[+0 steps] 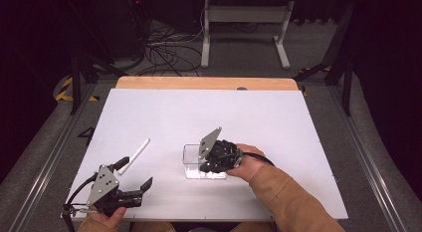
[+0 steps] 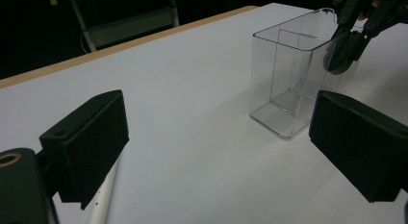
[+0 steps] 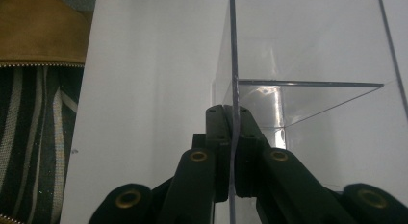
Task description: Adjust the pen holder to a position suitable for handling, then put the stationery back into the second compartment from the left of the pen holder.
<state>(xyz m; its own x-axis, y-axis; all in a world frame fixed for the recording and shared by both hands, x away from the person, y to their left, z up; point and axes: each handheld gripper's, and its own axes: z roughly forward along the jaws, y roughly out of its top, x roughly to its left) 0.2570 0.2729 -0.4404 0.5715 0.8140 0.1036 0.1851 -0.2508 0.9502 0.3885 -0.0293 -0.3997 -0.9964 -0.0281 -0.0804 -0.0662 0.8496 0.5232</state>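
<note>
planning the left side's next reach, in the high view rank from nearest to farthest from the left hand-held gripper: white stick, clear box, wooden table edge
From the left hand-held gripper:
1. white stick, lying just above its upper jaw, at the left.
2. clear box, mid-table to the right, one wall pinched by the right hand-held gripper.
3. wooden table edge, along the far side.

Clear plastic box (image 1: 193,161), rectangular, open-topped, thin-walled, empty, standing upright on the white table near its front middle, one wall pinched between closed black jaws, white stick (image 1: 134,156) lying flat, slanted, well apart to its left
</note>
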